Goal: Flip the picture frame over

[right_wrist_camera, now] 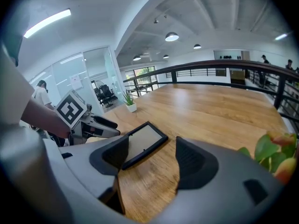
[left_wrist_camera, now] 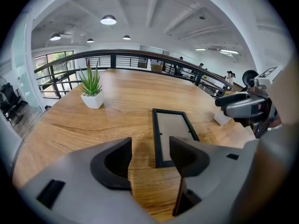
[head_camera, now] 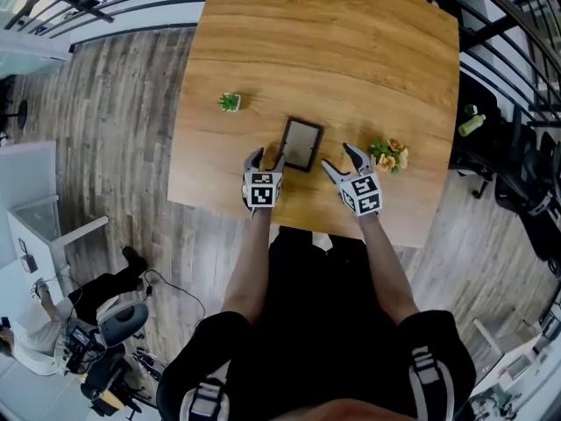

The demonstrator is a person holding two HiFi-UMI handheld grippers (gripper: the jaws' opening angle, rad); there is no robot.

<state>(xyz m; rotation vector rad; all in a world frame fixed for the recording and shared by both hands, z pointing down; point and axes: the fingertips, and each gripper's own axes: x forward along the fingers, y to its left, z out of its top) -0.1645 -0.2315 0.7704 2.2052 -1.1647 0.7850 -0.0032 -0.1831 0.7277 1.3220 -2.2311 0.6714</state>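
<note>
The picture frame (head_camera: 301,145) lies flat on the table (head_camera: 351,51); potted plant (head_camera: 230,103) to its left; flowers (head_camera: 390,155) to its right.

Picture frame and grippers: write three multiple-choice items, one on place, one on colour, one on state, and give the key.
1. Where is the picture frame?
A. Lying flat on the table
B. On the floor
C. Held up in the air

2. What colour is its border?
A. White
B. Red
C. Black

3. How do the left gripper and the right gripper stand?
A. Both shut on the frame
B. Both open, holding nothing
C. Left shut, right open

Key:
1 A: the head view shows it flat on the wood, close to both grippers.
2 C: both gripper views show a black rim.
3 B: each gripper view shows its jaws apart with nothing pressed between them.
</note>
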